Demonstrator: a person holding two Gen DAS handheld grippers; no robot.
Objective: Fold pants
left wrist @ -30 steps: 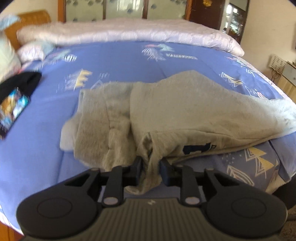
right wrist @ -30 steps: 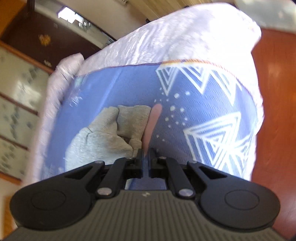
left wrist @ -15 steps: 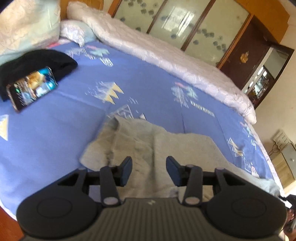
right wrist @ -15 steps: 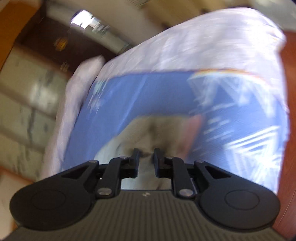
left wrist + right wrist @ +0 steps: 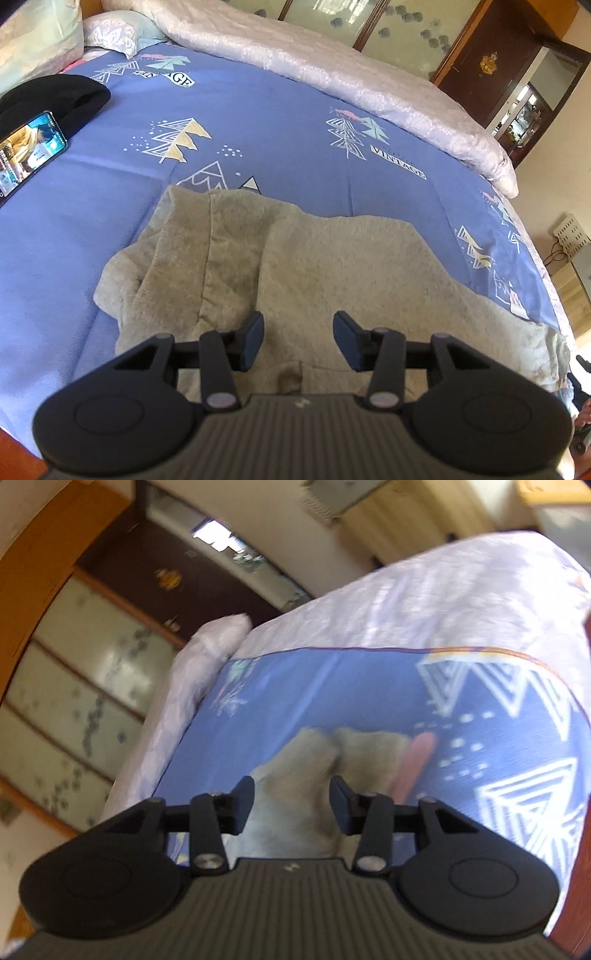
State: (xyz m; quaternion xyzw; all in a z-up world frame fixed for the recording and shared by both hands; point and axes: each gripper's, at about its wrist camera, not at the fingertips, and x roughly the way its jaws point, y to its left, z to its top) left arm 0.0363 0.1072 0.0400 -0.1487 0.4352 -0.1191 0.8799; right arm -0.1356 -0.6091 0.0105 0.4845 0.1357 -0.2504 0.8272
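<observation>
Grey sweatpants (image 5: 317,266) lie on the blue patterned bedsheet (image 5: 258,122), waistband toward the left, legs running off to the right. My left gripper (image 5: 298,339) is open and empty, just above the near edge of the pants. In the right wrist view the leg ends of the pants (image 5: 332,764) lie on the sheet with a pink strip (image 5: 413,764) beside them. My right gripper (image 5: 291,805) is open and empty, hovering over those leg ends.
A phone (image 5: 26,151) leans on a black garment (image 5: 62,99) at the left. A white quilt (image 5: 332,74) is rolled along the far side, with pillows (image 5: 118,33) at the far left. The bed's edge and wooden floor lie to the right.
Both grippers let go of the pants and opened. The left one rose and tilted to look down on the bed. The right one drew back a little from the leg ends.
</observation>
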